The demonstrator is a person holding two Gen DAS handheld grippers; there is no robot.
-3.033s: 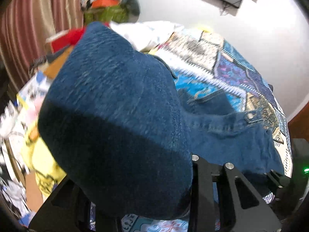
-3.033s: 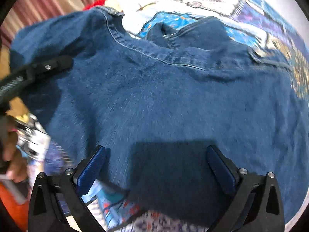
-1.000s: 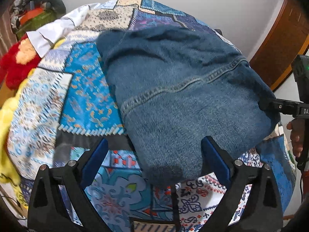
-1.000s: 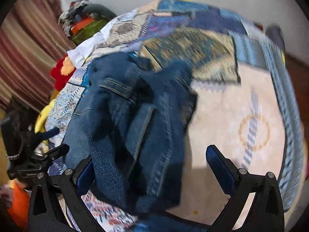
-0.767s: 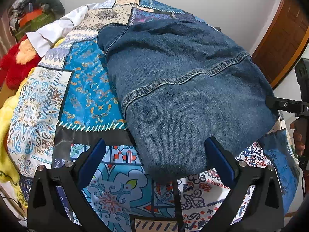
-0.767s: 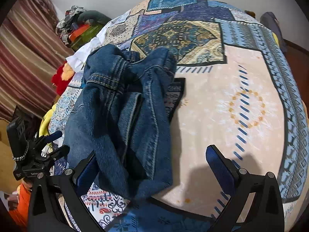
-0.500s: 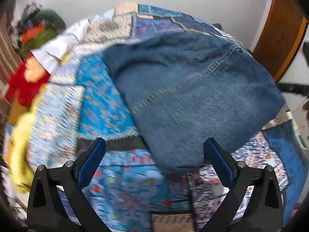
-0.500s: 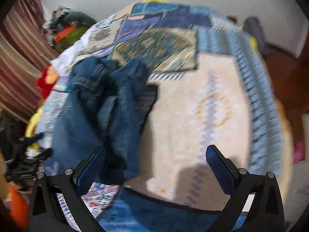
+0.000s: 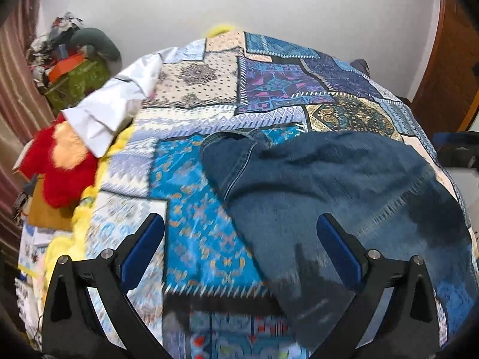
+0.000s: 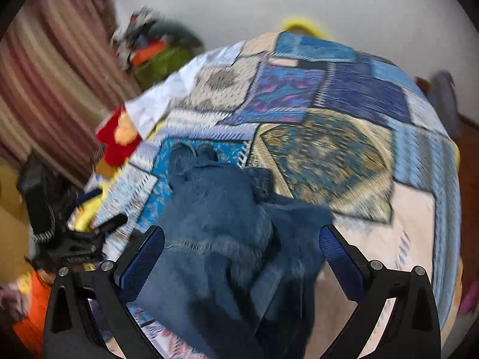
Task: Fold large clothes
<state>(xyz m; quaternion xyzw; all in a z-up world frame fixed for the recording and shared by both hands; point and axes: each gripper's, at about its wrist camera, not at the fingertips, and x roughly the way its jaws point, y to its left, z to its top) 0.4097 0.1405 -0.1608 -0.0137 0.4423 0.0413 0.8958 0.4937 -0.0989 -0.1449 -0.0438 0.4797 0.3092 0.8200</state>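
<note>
Both tongs are spread wide and holding nothing right now: left tongs [image 9: 239, 245] hover over the near edge of the bed, right tongs [image 10: 241, 254] sit just above the denim. The denim jacket [image 9: 344, 197] lies bunched in a rough folded bundle on the patchwork bedspread [image 9: 284, 83], toward the near right part of the bed from my left camera. In the right camera the jacket [image 10: 221, 215] looks lumpy, with a flap sticking out on its right side, so I'd guess it isn't a tidy fold yet. My read is I've got the tongs apart and pulled back so I can see the whole bundle and pick the next edge to grab.

Both views are pretty smeared, so seams are hard to make out. Further out there's a white cloth [image 9: 110, 104] and a red plush toy [image 9: 63, 167] at the bed's left edge, well clear of the jacket, plus a pile of clutter [image 9: 71, 62] in the corner by the striped curtain [image 10: 51, 68].
</note>
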